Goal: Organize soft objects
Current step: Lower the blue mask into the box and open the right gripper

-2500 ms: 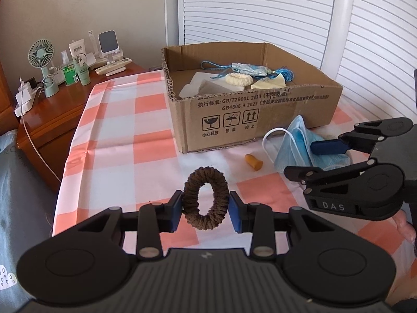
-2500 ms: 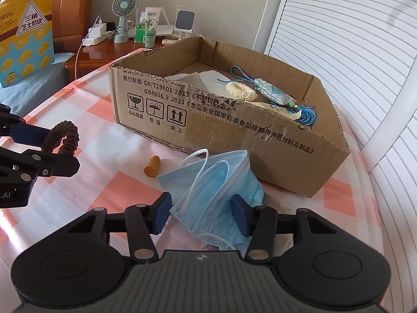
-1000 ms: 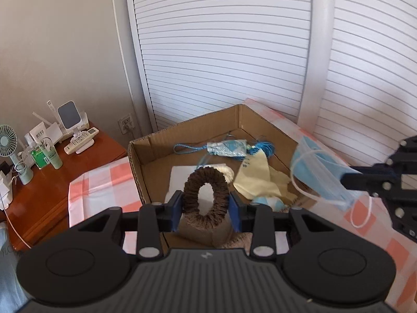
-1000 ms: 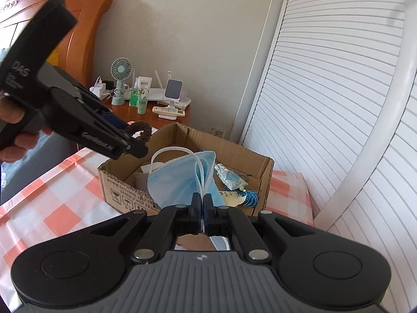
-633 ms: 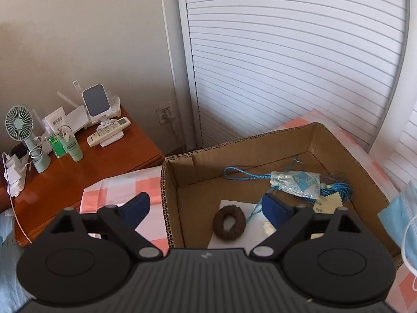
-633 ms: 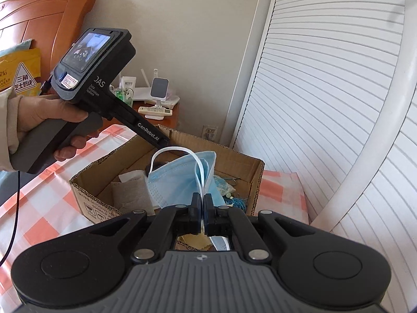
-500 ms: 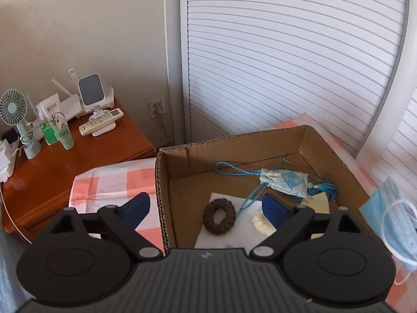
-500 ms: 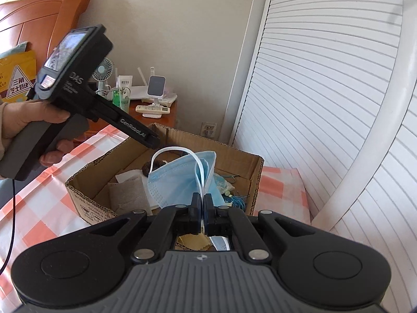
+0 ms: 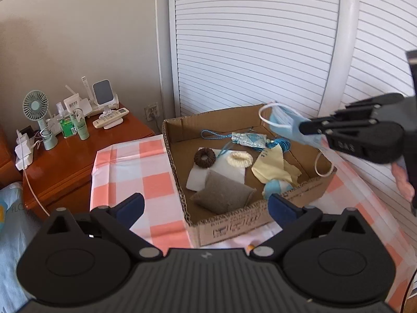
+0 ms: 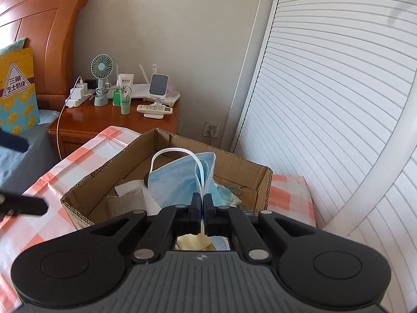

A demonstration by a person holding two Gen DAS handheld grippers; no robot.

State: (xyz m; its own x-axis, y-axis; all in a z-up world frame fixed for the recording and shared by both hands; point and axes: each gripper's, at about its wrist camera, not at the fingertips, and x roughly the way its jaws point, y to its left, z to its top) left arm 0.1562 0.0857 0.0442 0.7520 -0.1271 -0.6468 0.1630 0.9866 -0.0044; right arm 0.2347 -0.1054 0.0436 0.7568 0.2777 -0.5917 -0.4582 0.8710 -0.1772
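Now brown knitted hair scrunchie (image 9: 204, 157) lies inside open cardboard box (image 9: 234, 225), dropped moments ago; left gripper (image 9: 206, 204) wide, empty. Right gripper (image 10: 201, 217) pinches pale blue face mask (image 10: 179, 182) above box, likely next in.

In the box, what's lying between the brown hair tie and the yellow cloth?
A cream hair tie, resting on white paper, sits between the brown hair tie and the yellow cloth, seen in the left view.

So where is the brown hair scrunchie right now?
In the left wrist view the brown scrunchie lies inside the cardboard box, toward its left wall, on white paper beside a cream scrunchie.
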